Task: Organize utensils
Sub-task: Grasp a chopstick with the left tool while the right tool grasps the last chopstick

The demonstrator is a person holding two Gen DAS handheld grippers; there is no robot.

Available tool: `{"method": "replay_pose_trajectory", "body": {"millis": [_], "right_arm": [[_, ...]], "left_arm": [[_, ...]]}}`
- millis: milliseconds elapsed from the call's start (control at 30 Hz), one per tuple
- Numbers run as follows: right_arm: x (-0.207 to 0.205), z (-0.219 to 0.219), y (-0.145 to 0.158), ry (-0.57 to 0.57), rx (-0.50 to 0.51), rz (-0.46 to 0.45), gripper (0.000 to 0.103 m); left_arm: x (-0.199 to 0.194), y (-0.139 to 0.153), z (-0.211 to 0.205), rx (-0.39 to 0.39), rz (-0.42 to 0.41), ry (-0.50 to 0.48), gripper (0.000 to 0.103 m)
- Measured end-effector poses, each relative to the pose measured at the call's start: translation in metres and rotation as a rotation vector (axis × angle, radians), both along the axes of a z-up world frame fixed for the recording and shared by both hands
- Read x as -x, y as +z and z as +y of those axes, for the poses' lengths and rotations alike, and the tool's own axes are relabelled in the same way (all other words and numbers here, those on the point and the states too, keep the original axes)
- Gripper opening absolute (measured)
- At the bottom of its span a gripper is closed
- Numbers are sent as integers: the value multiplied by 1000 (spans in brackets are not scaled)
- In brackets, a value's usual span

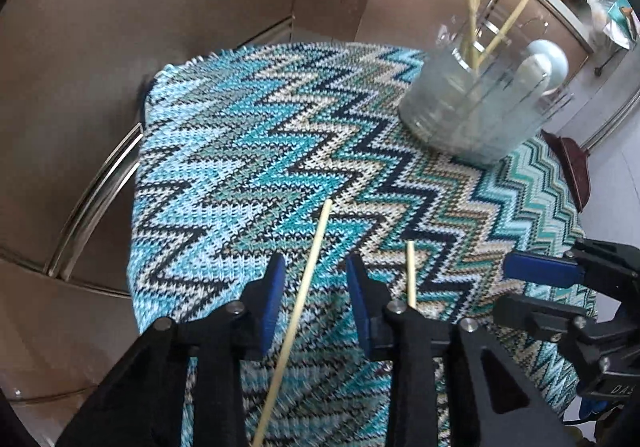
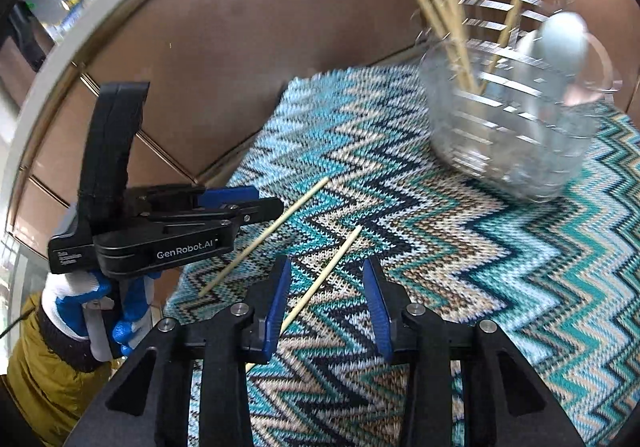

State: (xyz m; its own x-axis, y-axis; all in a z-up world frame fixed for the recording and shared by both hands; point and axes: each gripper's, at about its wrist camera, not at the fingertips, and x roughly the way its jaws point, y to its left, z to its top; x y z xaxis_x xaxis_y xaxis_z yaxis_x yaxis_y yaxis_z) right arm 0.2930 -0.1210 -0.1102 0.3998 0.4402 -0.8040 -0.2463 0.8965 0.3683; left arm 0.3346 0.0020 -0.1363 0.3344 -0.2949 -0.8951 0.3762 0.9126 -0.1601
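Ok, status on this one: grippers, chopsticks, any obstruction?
Left gripper and right gripper open, each straddling one loose chopstick. Neither gripped. Holder clear behind.

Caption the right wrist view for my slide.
Right gripper open over one chopstick, left gripper at the other, clear holder behind.

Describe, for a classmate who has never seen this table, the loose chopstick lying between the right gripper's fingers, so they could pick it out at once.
Start at the zigzag knitted cloth and find the clear holder standing on it with chopsticks upright inside. Nearer the camera, two loose chopsticks lie flat. Yours is the chopstick between the blue pads of the right gripper; its neighbour lies beside the left gripper.
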Motion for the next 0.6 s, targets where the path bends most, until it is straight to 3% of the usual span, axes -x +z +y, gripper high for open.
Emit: {"method": "replay_pose_trajectory", "body": {"millis": [167, 300, 467, 600], "right_arm": [[-22, 11, -20, 16, 8, 75, 32], [-33, 20, -28, 20, 28, 109, 31], [-44, 30, -39, 31, 67, 139, 28], [-52, 39, -50, 48, 91, 166, 23]], "left_arm": [[-7, -15, -5, -26, 26, -48, 22], [-13, -26, -3, -42, 43, -59, 13], [-20, -30, 6, 5, 61, -51, 10], [-23, -29, 7, 0, 59, -65, 10]]}}
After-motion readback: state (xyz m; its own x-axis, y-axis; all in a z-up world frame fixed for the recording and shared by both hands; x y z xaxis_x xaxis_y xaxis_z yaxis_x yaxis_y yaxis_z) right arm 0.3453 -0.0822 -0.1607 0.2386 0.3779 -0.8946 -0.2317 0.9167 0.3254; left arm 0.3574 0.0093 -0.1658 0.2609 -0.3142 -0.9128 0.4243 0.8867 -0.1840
